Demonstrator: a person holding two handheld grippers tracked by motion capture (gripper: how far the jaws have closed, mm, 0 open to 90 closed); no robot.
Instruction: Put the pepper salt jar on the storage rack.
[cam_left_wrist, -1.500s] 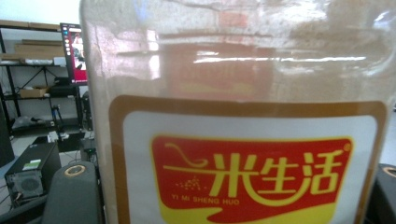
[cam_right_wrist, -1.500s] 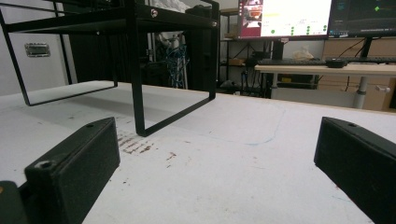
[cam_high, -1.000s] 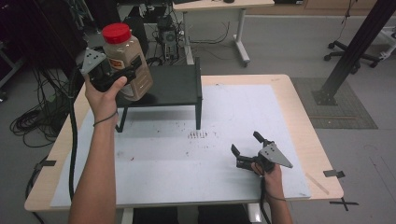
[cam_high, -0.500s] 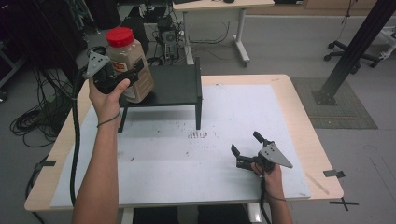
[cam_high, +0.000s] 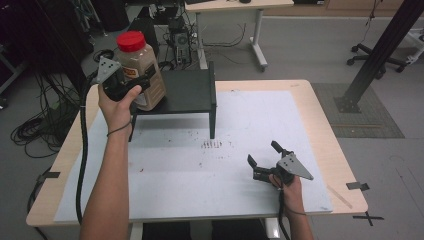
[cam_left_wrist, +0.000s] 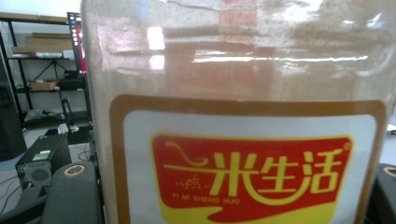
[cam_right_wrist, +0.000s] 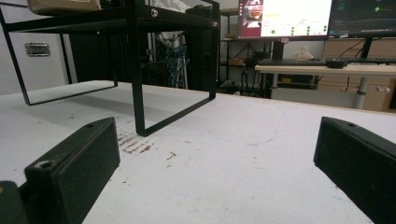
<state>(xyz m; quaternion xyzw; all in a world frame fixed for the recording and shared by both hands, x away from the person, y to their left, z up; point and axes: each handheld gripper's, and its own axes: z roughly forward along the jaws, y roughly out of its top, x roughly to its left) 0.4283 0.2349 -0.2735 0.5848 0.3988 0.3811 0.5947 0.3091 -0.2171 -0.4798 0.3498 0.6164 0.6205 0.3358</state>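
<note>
A clear jar (cam_high: 141, 75) with a red lid (cam_high: 131, 40) and brownish contents is upright at the left end of the black metal shelf (cam_high: 187, 92). My left gripper (cam_high: 136, 84) is shut on the jar's body. Whether the jar's base rests on the shelf top or hovers just above it, I cannot tell. In the left gripper view the jar's red and yellow label (cam_left_wrist: 247, 172) is very close, with a black finger (cam_left_wrist: 70, 196) at its side. My right gripper (cam_high: 262, 153) lies open on the white mat near the front right, nothing between its jaws (cam_right_wrist: 215, 163). The shelf (cam_right_wrist: 135, 70) stands ahead of it.
A white mat (cam_high: 240, 120) with small dark stains (cam_high: 212, 144) covers the wooden table (cam_high: 320, 115). A desk with monitors (cam_right_wrist: 285, 18) stands beyond the table. Cables lie on the floor (cam_high: 35, 130) at the left. Black tape marks (cam_high: 359, 185) sit at the right front edge.
My left gripper has carried the jar slightly right and down, closer to the shelf's left end. The right gripper has not moved.
</note>
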